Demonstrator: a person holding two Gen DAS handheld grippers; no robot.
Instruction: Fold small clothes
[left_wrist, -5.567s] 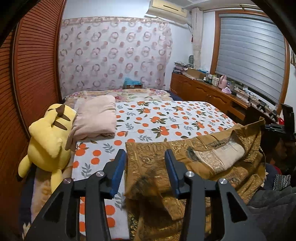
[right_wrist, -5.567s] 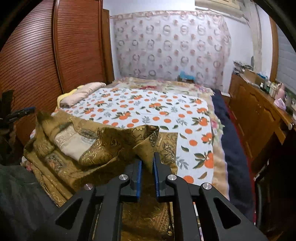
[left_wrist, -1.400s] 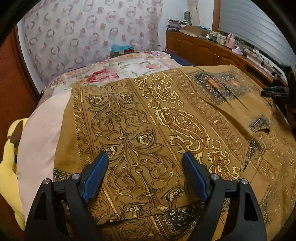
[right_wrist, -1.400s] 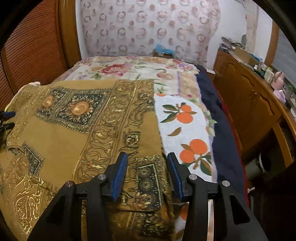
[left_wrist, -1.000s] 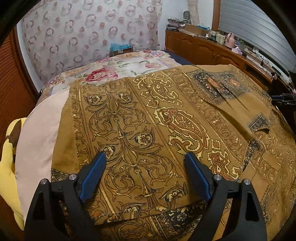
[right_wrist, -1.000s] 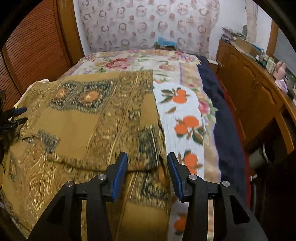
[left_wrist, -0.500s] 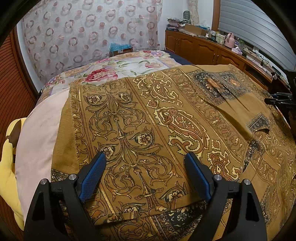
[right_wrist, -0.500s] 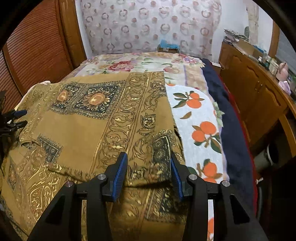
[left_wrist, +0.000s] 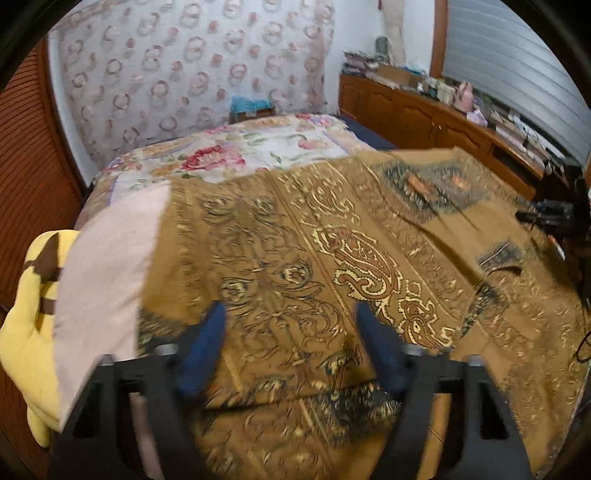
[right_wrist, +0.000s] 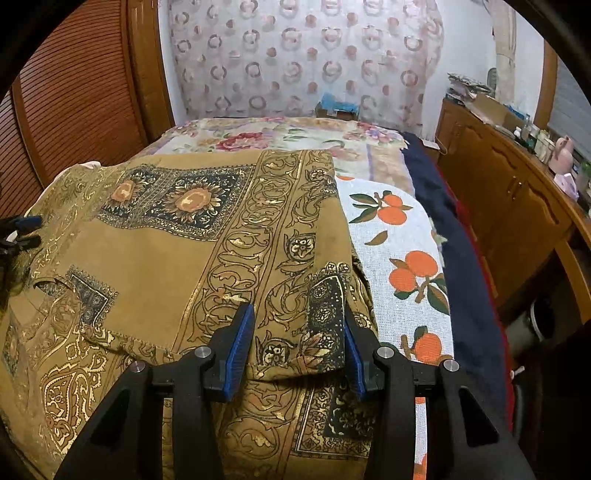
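The ochre patterned garment (right_wrist: 177, 251) lies spread over the bed (right_wrist: 402, 236), one layer already turned back so that a folded edge runs along its near side.

The right gripper (right_wrist: 299, 339) is spread, with the near right corner of that upper layer lying between its blue pads; they do not look to be pressing on it. The left gripper (left_wrist: 291, 347) is closing over the near left part of the cloth, which sits under and between the pads, though blur hides whether they touch it.

Risks, as I judge them: the left pads may catch only the top layer, or both layers, and drag the fold askew. A lift from one side alone would skew the edge. The cloth's left margin overlaps the pink pillow (left_wrist: 107, 266), near the yellow plush toy (left_wrist: 26, 332), and could pull the pillow along.

No brand, label or readable writing is visible.
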